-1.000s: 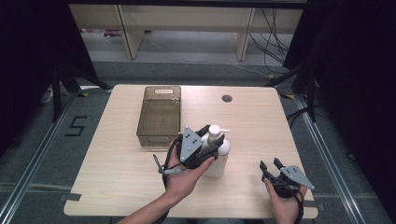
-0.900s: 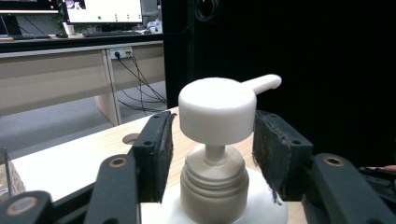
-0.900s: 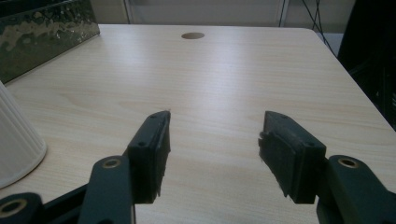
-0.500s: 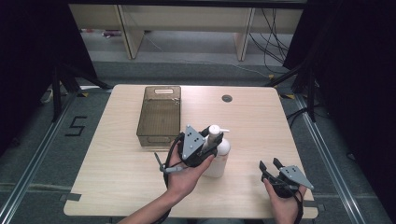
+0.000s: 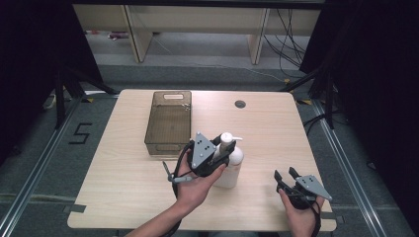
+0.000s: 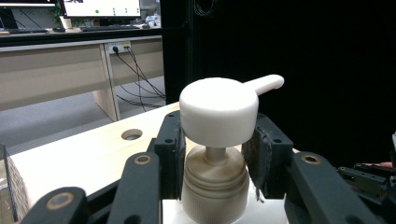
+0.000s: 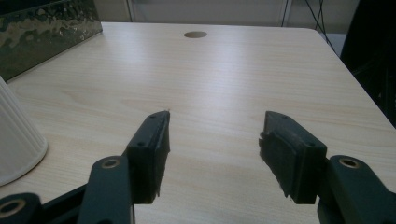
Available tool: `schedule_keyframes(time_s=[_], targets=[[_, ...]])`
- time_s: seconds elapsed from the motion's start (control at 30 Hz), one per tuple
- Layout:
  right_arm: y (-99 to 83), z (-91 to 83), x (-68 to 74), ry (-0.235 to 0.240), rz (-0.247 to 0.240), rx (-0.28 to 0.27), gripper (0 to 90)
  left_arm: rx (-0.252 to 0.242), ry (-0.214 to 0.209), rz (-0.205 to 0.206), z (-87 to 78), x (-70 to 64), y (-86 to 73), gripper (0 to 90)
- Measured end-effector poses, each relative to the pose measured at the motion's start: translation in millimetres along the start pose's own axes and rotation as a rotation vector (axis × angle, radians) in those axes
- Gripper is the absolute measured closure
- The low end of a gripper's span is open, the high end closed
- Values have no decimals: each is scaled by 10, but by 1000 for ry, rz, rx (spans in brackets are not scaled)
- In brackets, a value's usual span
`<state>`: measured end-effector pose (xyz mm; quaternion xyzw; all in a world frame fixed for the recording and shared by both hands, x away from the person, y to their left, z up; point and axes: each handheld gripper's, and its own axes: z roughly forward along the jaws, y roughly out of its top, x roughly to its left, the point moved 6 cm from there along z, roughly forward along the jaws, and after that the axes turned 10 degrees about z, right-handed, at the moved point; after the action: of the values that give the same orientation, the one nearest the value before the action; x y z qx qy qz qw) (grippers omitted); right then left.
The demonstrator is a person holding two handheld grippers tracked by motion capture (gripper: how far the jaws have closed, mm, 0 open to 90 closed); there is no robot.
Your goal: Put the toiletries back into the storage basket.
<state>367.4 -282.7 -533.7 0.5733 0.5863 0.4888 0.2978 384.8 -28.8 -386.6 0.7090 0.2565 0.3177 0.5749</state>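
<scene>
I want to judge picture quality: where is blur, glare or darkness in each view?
High view: table evenly lit, surroundings dark. Left gripper view: pump head sharp and bright before a black backdrop; the near arms are soft. Right gripper view: mild sheen on the far wood; the bottle at the left edge is slightly soft.

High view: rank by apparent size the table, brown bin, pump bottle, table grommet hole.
Largest to smallest as they look in the high view:
1. table
2. brown bin
3. pump bottle, partly hidden by the left gripper, yet clearly smaller than the bin
4. grommet hole
</scene>
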Motion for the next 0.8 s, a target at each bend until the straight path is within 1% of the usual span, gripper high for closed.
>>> schedule_keyframes(time_s=[0.13,0.17,0.3,0.5,0.57,0.77,0.8], targets=[[1,2,2,1,0,-2,427,-3,3,-5,-13,20,7,602],[9,0,-19,-8,-23,-8,427,-4,4,-4,-27,39,21,602],[10,1,-15,-6,-19,-11,427,-10,11,0,-48,74,51,602],[7,-1,-14,-7,-19,-8,427,-19,30,2,-105,176,120,603],[5,-11,-23,-21,-25,2,426,-25,35,2,-124,209,142,603],[6,-7,-24,-20,-27,0,427,-36,52,10,-175,305,211,604],[7,3,-15,-2,-21,-10,427,-41,55,7,-181,319,223,604]])
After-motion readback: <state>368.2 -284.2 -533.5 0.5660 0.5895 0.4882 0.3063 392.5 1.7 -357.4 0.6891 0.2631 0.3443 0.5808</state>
